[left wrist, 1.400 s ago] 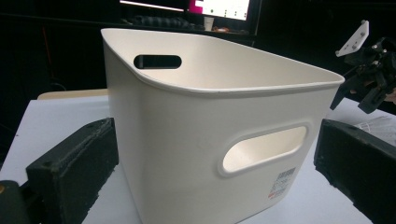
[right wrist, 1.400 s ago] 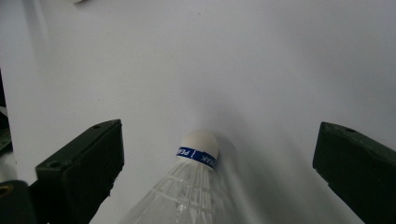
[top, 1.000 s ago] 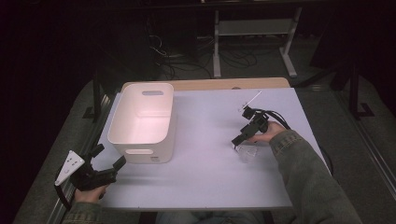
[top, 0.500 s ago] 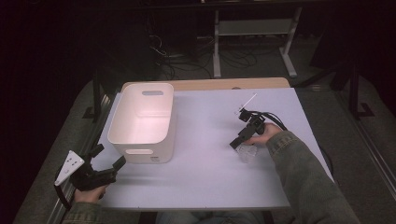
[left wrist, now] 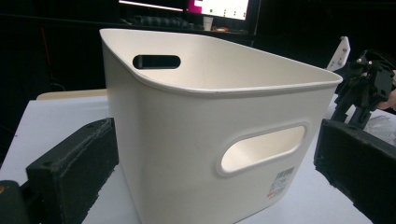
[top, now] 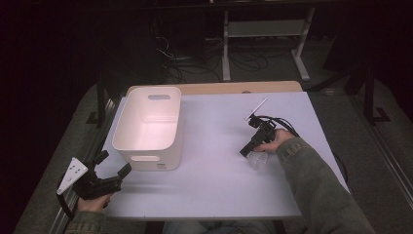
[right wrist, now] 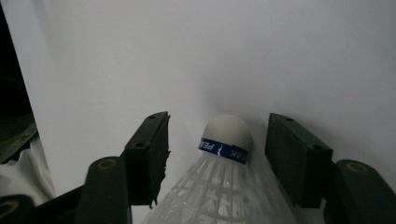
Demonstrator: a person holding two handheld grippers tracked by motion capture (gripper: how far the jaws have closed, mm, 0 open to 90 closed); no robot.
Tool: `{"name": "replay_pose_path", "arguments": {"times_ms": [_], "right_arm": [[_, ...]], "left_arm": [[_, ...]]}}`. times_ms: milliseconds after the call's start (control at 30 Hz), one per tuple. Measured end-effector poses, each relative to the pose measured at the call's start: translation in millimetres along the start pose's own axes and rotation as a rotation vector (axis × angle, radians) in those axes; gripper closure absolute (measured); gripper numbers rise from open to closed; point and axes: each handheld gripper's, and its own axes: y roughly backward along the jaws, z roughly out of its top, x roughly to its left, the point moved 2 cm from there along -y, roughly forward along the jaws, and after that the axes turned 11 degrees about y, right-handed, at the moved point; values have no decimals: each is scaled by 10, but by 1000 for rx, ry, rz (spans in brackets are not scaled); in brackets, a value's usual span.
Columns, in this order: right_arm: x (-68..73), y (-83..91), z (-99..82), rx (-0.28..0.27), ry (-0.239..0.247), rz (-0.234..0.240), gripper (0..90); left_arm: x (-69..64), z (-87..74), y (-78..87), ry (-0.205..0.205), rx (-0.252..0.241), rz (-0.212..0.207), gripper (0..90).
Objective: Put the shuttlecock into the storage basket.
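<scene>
Shuttlecock lies on white table, at right side, well apart from white bin. Right gripper low over it, jaws wide, one each side of cork head, not touching yet. Looks very light; net skirt thin, probably crushes if squeezed. Better take hold at round cork with blue band, gentle force. Left gripper near table's front left corner, jaws wide, nothing between, facing bin's near wall.
</scene>
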Motion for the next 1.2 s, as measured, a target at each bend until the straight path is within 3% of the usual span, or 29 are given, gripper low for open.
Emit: {"name": "replay_pose_path", "arguments": {"times_ms": [367, 433, 900, 1200], "right_arm": [[-20, -27, 1, 29, -29, 4, 551], [-20, -32, 1, 33, -27, 15, 616], [-8, -15, -5, 43, -43, 17, 630], [8, 64, -16, 13, -37, 13, 631]], "left_arm": [[3, 0, -4, -3, -1, 4, 0], [2, 0, -4, -3, -1, 4, 0], [2, 0, -4, -4, -2, 4, 0], [-1, 1, -1, -2, -2, 4, 0]]}}
